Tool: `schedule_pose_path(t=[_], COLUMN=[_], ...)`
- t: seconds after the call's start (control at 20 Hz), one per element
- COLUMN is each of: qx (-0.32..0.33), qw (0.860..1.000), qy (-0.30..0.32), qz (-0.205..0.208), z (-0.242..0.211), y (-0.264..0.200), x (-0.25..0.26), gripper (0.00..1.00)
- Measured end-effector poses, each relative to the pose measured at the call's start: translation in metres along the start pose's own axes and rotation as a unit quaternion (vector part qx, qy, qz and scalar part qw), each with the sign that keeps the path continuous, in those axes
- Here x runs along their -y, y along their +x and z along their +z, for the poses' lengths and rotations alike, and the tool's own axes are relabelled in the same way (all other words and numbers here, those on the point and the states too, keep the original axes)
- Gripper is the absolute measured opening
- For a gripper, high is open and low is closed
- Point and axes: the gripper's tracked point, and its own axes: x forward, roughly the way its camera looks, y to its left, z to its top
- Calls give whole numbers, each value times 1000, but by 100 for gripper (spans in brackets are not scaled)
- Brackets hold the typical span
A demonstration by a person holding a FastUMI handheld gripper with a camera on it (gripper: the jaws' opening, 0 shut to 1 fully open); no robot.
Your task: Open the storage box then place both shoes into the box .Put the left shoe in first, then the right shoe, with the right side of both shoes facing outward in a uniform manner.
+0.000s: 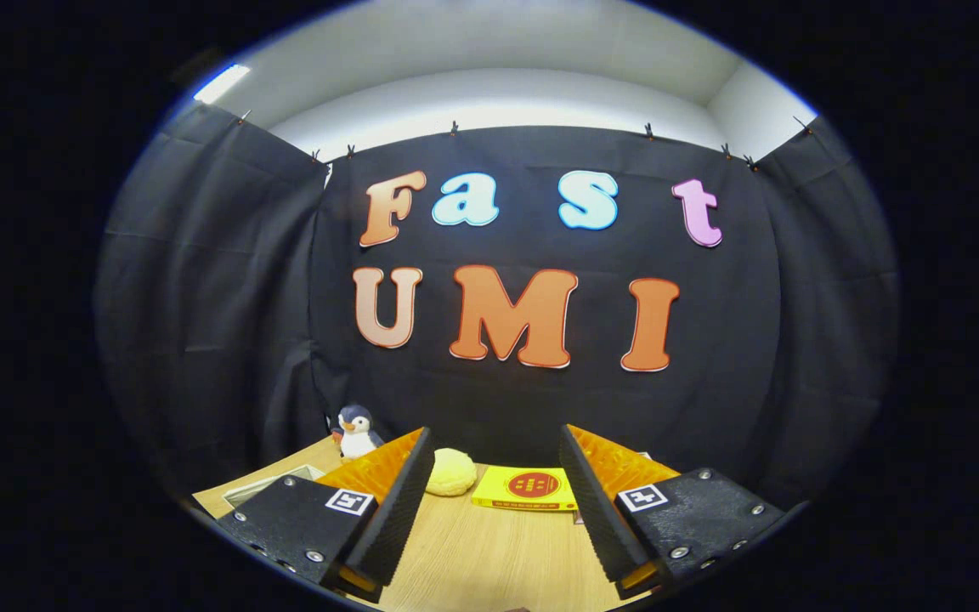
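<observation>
A: Wooden worktop (489, 561) ahead. Gripper (496, 501) fingers spread wide, nothing between.
B: Beyond them: flat yellow box (528, 489), red round label; pale yellow plush lump (450, 472); small penguin toy (358, 432) further left.

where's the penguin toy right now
In the gripper view the penguin toy stands at the far back of the wooden table, against the black cloth, beyond the open gripper, left of the yellow round plush.
</observation>
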Motion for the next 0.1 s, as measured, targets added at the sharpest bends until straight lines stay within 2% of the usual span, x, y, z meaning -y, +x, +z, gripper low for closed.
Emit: schedule_pose_path(t=[0.1], qx=[19], qw=[1000], qy=[6], qz=[-4], z=[15], y=[-9], x=[7], gripper=[91])
